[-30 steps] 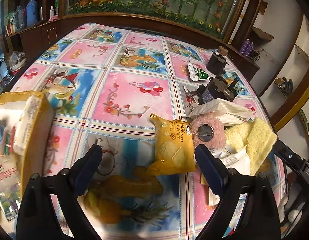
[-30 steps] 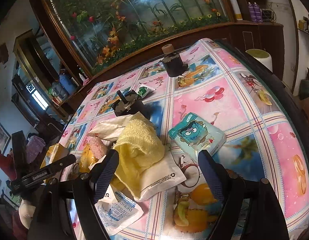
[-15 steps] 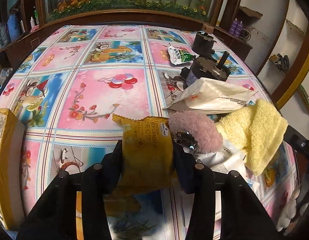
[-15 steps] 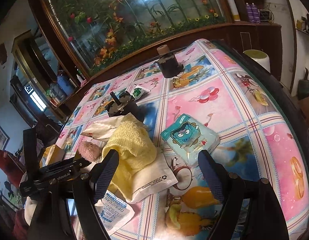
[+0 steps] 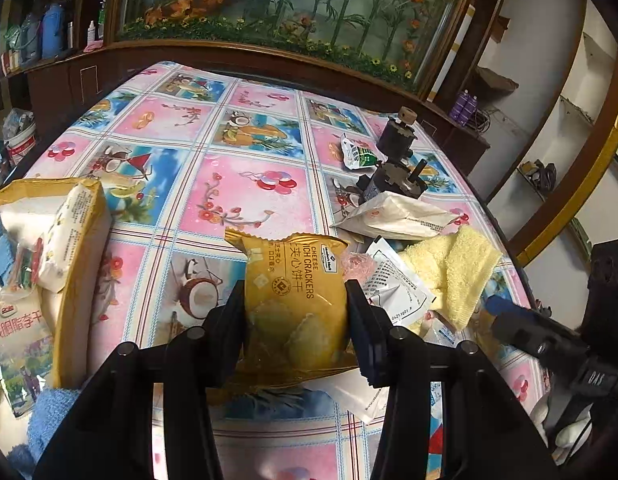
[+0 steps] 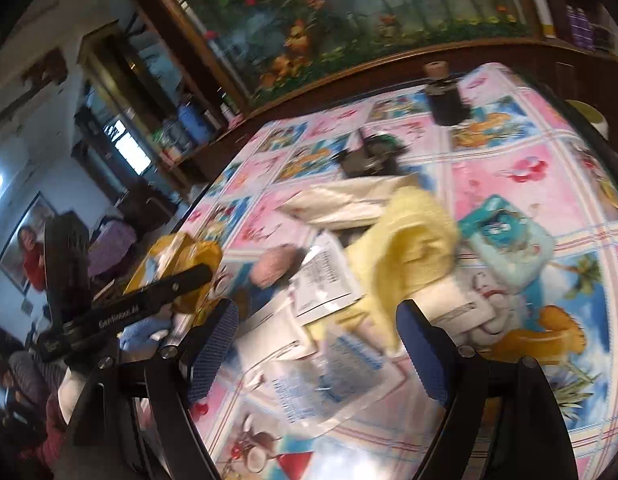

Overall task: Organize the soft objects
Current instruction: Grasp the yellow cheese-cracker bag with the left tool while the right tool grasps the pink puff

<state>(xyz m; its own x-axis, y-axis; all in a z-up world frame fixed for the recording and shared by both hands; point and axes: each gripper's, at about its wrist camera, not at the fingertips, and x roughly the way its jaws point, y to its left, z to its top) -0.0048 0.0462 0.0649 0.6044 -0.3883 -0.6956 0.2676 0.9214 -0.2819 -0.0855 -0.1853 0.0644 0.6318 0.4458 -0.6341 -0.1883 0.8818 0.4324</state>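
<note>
Left gripper (image 5: 296, 316) is clamped on the cracker pack (image 5: 295, 300), lifted off the table (image 5: 245, 196). Right gripper (image 6: 317, 344) hangs wide open, empty, over the yellow towel (image 6: 409, 240).

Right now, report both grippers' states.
Left gripper: shut on the yellow cracker packet.
Right gripper: open, holding nothing.

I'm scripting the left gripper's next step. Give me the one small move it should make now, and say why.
Probably carry it left toward the yellow box. The left gripper is shut on the cheese cracker packet, held between both fingers, and that box already holds other soft packets. The right gripper is open and holds nothing.
</note>
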